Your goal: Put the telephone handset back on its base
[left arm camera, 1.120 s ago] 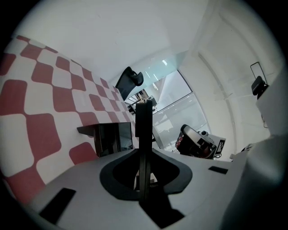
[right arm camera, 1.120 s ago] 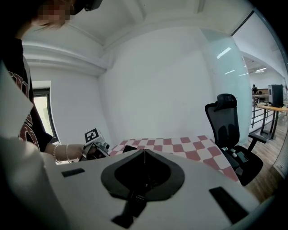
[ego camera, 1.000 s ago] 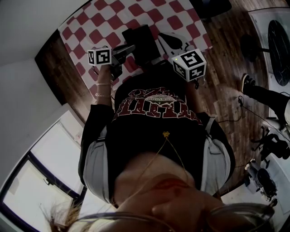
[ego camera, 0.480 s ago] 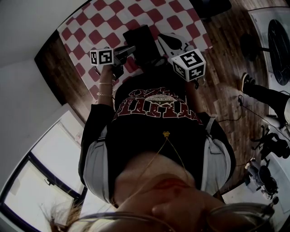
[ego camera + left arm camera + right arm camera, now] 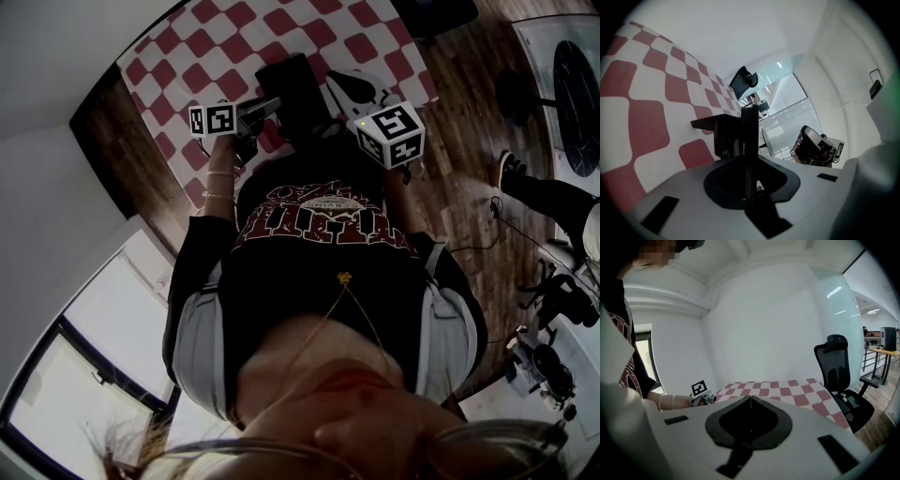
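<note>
1. Left tool (image 5: 750,111) has its jaws pressed together with nothing between them, and points over the red-and-white checked counter (image 5: 647,122)
2. Right tool (image 5: 750,398) is likewise closed and empty, held near the counter's edge
3. Dark telephone (image 5: 292,86) sits on the counter just ahead of the left tool; handset and base cannot be told apart

Black telephone (image 5: 289,82): near end hidden behind person's shirt (image 5: 319,216); details too dark, small.
</note>
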Available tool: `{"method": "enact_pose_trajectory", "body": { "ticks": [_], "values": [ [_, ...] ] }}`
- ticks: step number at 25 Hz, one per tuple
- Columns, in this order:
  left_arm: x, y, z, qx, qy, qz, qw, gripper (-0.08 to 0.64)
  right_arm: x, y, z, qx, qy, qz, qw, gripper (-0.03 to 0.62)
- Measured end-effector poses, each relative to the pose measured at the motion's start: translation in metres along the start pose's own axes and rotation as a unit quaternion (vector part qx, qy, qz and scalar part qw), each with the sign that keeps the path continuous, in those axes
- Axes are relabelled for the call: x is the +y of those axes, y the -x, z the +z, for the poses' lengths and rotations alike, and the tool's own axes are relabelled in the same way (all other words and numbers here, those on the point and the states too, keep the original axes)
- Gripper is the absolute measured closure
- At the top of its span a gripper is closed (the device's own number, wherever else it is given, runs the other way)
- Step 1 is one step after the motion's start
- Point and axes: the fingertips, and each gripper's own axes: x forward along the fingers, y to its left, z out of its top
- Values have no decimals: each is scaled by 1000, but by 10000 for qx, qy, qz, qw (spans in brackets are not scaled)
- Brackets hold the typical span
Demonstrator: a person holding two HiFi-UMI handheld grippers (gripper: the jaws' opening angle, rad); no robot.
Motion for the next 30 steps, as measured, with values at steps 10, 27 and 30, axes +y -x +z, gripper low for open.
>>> {"method": "enact_pose_trajectory", "body": {
  "ticks": [10,27,30],
  "values": [
    [9,-5,-5,62,197,-60,9998,479,-1,-2,0,20,-21,-36,10000,572],
    [18,-10,-8,57,321,-176,9993,479,-4,1,-6,51,-147,-179,9997,572],
    [18,-10,-8,50,321,-239,9992,479,-3,1,-7,66,-154,-185,9997,572]
  ]
}}
